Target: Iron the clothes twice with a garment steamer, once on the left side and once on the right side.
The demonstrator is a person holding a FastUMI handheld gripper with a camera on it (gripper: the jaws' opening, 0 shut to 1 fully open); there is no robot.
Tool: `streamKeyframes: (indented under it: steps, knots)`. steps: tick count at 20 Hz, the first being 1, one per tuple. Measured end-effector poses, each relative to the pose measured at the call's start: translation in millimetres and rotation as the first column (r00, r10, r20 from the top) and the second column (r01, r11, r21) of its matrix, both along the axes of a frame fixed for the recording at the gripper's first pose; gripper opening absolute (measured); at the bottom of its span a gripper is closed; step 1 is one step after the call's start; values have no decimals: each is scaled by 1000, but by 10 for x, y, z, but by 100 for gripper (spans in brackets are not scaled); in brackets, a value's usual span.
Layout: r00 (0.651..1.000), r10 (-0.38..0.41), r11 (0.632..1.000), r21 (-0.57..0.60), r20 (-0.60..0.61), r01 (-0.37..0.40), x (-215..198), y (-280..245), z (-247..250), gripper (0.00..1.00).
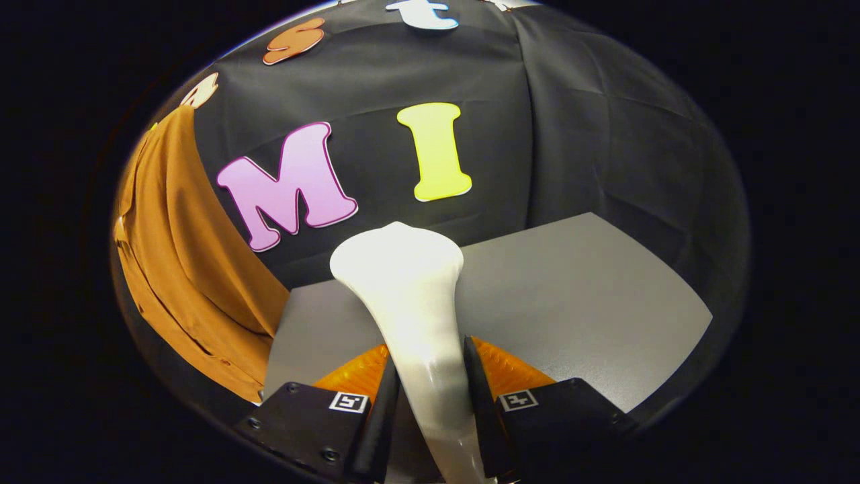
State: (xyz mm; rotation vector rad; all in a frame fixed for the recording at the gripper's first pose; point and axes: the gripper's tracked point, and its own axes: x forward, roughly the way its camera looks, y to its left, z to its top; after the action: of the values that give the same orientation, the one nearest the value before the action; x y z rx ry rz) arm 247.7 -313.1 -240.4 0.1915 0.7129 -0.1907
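**Steamer gripped, garment waits at the left**

We have the gripper (430,396) with both fingers pinching the narrow neck of the white garment steamer (410,296), which flares to its head just ahead of them. It looks rigid, smooth and likely slippery, so we judge the neck the right hold. Beyond lies the grey table (578,289); left of it hangs the soft, limp orange garment (188,269).

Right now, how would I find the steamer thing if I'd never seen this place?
Start at the grey table in front of the black cloth wall. Just above its near edge, the gripper is shut on the steamer, which sticks out ahead of the fingers. It is smooth, glossy white with a flared head, unlike the orange garment hanging beside the table.
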Motion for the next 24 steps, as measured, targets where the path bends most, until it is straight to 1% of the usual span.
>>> streamKeyframes:
  steps: [5,9,12,16,22,24]
  knots:
    - [994,-13,999,-43,111,18,-197,105,439,55]
    - [984,-18,998,-52,180,28,-380,313,698,56]
    - [972,-40,996,-65,231,56,-509,551,885,55]
    - [959,-75,993,-72,273,98,-558,1027,1030,55]
    - [938,-81,991,-69,336,111,-498,1912,1201,55]
    - [935,-88,989,-86,343,124,-484,2123,1215,55]
